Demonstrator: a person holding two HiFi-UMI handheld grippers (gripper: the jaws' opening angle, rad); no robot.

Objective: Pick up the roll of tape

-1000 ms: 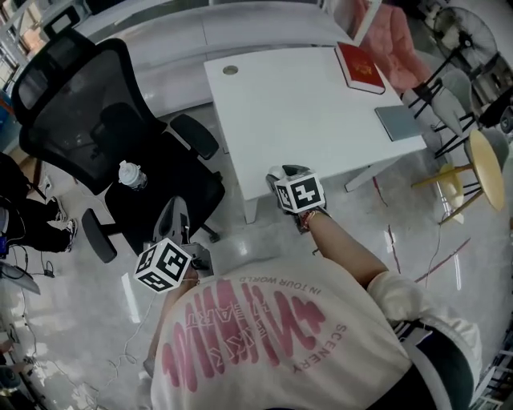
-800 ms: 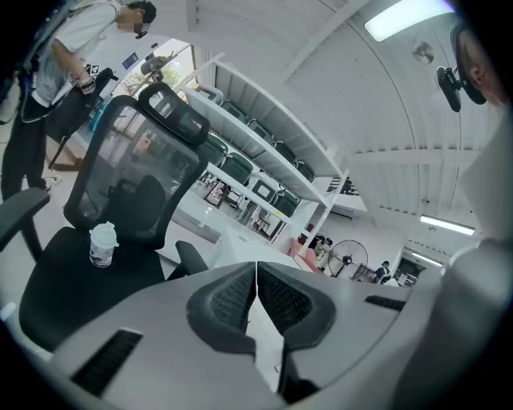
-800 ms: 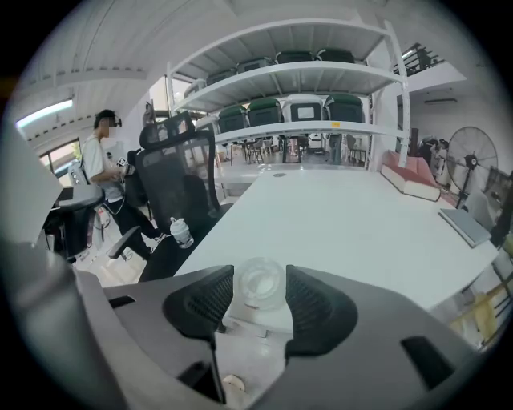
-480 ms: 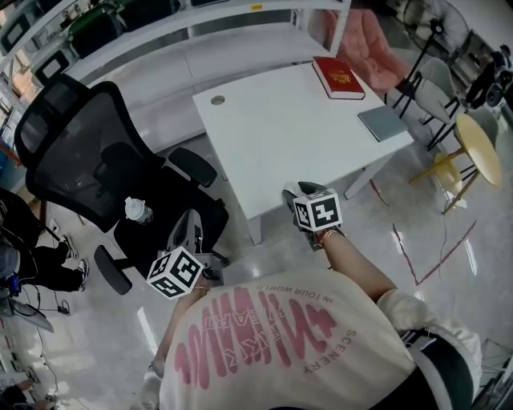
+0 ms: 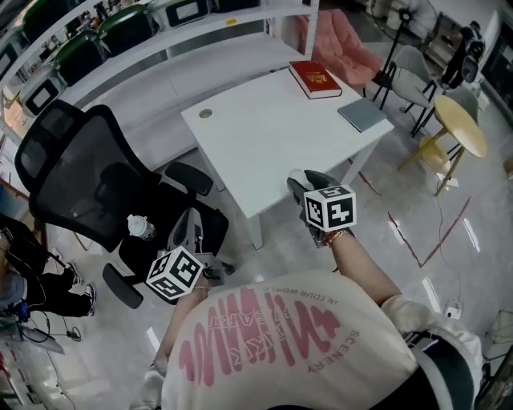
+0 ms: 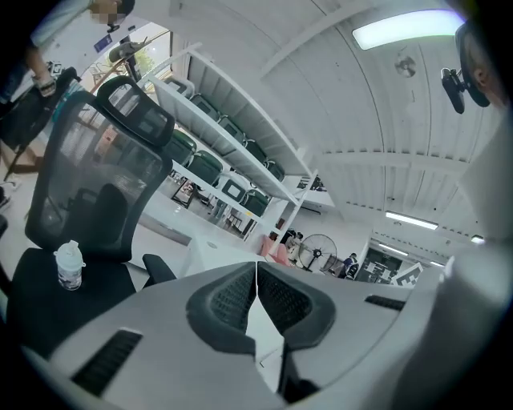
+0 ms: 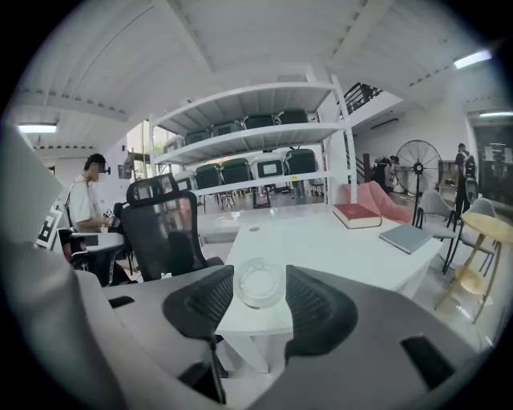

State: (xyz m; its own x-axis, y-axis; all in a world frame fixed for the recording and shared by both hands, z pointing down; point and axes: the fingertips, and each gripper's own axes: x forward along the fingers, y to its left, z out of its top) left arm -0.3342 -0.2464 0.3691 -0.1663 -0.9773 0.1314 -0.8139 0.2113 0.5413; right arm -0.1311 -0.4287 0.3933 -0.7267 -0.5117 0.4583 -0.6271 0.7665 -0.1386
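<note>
Place: open-plan office
Centre: white bench with red book and grey folder
Left: black mesh swivel chair
Top edge: long white shelving holding dark cases

We see a bright, evenly lit room under ceiling strips. The glossy floor carries pale glare streaks. Both gripper views bend strongly outward into dark, vignetted corners, and their nearest foreground looks soft.

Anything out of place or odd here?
A water bottle stands on the seat of the black office chair, not on the white table. Nothing looks spilled or damaged; the right gripper holds the clear roll of tape.
</note>
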